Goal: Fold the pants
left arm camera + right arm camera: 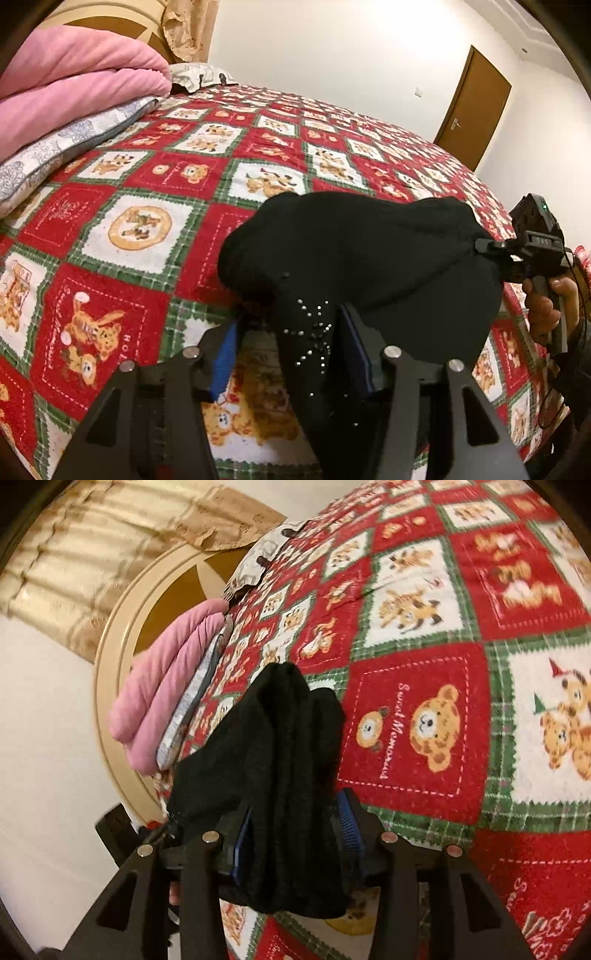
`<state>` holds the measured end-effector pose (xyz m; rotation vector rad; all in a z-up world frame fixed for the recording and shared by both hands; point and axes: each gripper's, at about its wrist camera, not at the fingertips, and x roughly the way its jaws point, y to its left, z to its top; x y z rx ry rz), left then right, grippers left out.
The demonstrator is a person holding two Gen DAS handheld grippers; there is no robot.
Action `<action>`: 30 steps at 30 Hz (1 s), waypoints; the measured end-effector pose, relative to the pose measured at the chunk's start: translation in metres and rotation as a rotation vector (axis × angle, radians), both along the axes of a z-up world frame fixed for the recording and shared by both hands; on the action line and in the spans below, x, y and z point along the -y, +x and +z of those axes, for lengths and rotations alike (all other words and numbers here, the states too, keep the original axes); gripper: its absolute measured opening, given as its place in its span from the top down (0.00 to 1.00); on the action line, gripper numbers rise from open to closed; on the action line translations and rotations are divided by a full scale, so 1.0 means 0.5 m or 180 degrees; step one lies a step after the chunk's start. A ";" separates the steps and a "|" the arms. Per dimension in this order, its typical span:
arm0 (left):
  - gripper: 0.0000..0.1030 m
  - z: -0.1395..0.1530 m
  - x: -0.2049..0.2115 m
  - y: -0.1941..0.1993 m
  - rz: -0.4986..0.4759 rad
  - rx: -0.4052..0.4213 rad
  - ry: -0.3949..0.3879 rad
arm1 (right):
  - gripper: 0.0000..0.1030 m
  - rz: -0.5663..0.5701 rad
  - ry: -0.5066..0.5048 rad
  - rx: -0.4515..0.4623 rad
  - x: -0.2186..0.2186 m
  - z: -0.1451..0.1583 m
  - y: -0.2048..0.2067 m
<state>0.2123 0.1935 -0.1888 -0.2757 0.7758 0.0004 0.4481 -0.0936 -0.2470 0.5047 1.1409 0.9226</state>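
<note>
The black pants (pixel 369 258), with small silver studs near one edge, hang bunched above the bed between both grippers. My left gripper (pixel 291 354) is shut on the studded edge of the pants. My right gripper (pixel 295 834) is shut on another bunched part of the pants (pixel 280 760). It also shows in the left wrist view (pixel 484 245), pinching the pants at their right end, with a hand on its handle. The left gripper's body shows dimly at the lower left of the right wrist view.
The bed has a red, green and white teddy-bear quilt (pixel 177 206). A folded pink blanket (pixel 74 85) lies on a grey-patterned pillow (pixel 48 155) at the head. A round headboard (pixel 122 635) and beige curtain (pixel 92 542) stand behind. A brown door (pixel 472 107) is in the far wall.
</note>
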 end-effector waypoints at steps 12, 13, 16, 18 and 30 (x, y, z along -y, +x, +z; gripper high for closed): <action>0.21 0.039 0.001 -0.092 0.0308 -0.0082 0.0149 | 0.41 -0.0529 -0.0361 0.0312 0.101 0.071 -0.066; 0.21 0.045 0.010 -0.101 0.0303 -0.0068 0.0174 | 0.41 -0.0545 -0.0392 0.0338 0.105 0.077 -0.075; 0.21 0.070 0.041 -0.128 0.0281 -0.0004 0.0218 | 0.41 -0.0545 -0.0511 0.0527 0.101 0.106 -0.124; 0.21 0.093 0.063 -0.150 0.0276 0.0064 0.0293 | 0.41 -0.0519 -0.0589 0.0673 0.089 0.126 -0.163; 0.06 0.218 0.149 -0.283 0.0078 0.0539 0.0547 | 0.29 -0.0860 -0.1278 0.1983 0.064 0.322 -0.504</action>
